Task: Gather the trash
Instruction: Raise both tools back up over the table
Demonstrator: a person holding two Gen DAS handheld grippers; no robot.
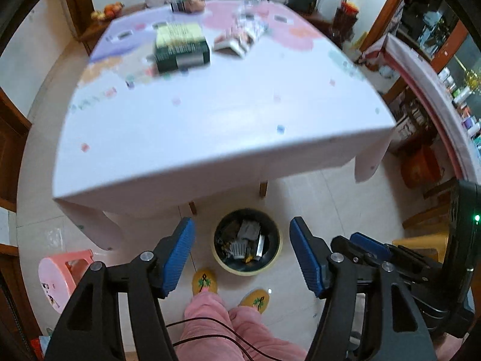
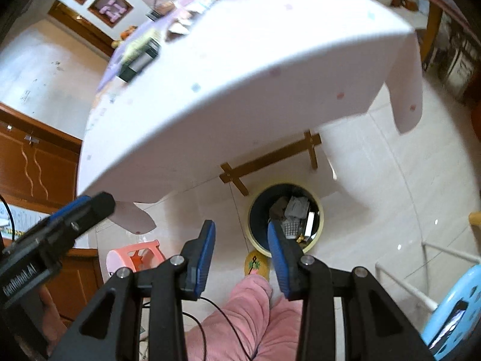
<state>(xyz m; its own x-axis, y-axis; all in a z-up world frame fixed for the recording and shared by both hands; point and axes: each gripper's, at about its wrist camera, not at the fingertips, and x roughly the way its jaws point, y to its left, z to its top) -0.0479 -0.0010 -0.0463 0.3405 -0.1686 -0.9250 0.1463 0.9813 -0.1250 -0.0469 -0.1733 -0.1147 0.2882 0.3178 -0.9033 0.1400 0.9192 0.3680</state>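
A round bin with a yellow rim stands on the floor under the table's near edge, holding several pieces of trash; it also shows in the right wrist view. My left gripper is open and empty, hanging above the bin. My right gripper is open and empty, just left of the bin. On the table lie a dark green box and crumpled wrappers at the far side. The right gripper's body shows in the left wrist view.
A pink stool stands left of the bin, a blue stool at the right. The person's pink trousers and yellow slippers are just before the bin. Wooden cabinets line the left wall.
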